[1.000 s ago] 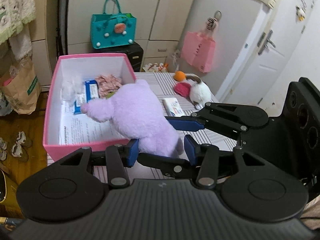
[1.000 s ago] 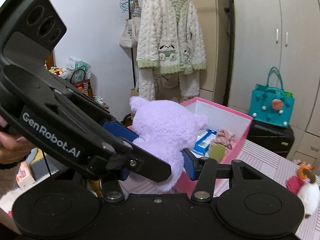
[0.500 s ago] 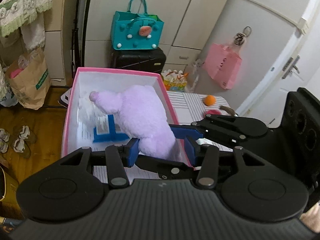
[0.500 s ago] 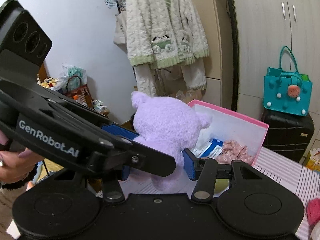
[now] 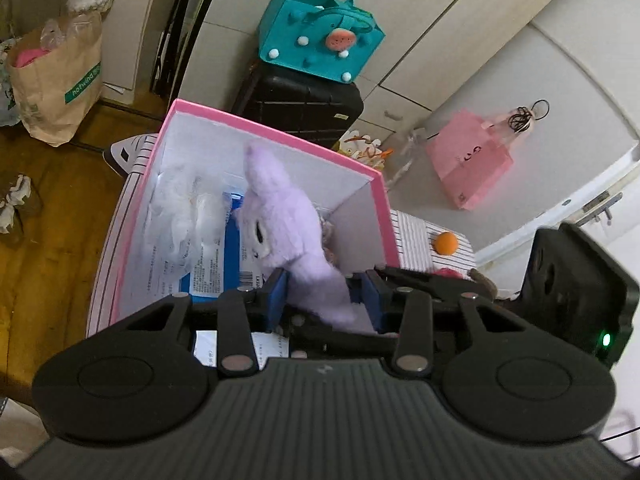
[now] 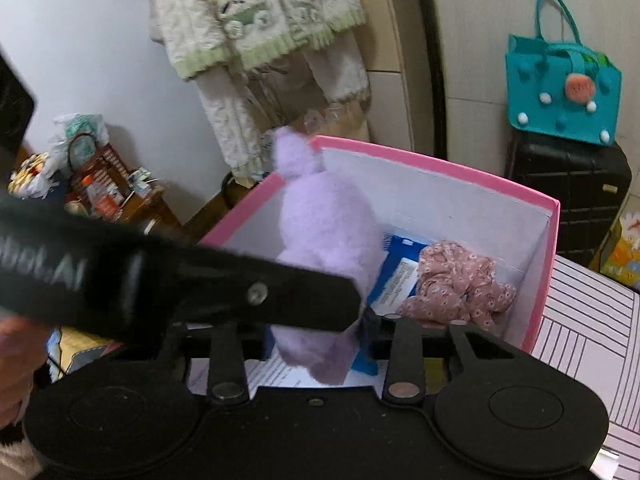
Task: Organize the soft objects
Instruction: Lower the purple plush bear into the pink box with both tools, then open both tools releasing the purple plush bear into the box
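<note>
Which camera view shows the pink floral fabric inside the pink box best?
The right wrist view: the pink floral fabric lies in plain sight in the pink box, beside the purple plush toy. In the left wrist view the toy hides nearly all of it.

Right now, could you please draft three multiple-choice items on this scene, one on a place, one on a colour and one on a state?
1. Where is most of the purple plush toy?
A. Over the inside of the pink box
B. On the striped tablecloth
C. On the black suitcase

2. What colour is the felt bag on the suitcase?
A. Pink
B. Teal
C. Brown

3. What is between the left gripper's closing jaws?
A. Nothing
B. The floral fabric
C. The plush toy's lower end

Answers:
1 A: its head lies within the pink box walls.
2 B: the bag on the suitcase is teal with white pompoms.
3 C: purple fur fills the gap between the blue pads.
</note>
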{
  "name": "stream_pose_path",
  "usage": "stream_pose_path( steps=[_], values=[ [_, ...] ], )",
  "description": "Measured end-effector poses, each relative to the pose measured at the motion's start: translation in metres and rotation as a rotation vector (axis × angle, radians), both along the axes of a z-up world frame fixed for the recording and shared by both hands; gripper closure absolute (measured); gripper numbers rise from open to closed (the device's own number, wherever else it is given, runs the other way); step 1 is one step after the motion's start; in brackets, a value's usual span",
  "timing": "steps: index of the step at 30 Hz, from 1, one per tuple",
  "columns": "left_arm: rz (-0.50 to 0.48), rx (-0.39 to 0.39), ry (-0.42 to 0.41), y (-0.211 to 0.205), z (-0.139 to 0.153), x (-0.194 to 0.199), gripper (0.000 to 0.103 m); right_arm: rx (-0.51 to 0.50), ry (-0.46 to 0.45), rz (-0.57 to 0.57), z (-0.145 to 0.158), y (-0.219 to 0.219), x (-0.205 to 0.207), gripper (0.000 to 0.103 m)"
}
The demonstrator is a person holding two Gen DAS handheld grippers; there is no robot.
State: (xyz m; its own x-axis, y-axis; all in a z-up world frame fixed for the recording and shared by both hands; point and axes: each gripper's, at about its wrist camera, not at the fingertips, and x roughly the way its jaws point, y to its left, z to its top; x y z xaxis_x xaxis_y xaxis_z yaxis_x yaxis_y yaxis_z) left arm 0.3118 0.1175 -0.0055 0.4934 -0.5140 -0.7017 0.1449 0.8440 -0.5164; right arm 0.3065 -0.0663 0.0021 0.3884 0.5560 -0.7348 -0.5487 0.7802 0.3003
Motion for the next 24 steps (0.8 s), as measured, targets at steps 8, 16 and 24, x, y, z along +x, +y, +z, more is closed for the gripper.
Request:
stream_pose_path(
  steps=[8,16,24],
  values=[
    [0.023,0.03,-0.009,0.006,-0.018,0.013,0.064,-0.12,-0.06,-0.009,-0.01,0.015,0.012,0.066],
    [0.0,0.149,-0.032,-0.001,-0.023,0.001,0.064,-0.132,-0.046,0.029,-0.009,0.008,0.007,0.065],
    [0.087,0.302,-0.201,0.003,0.007,-0.026,0.062,-0.121,-0.11,0.073,0.005,-0.003,-0.029,0.063]
  ],
)
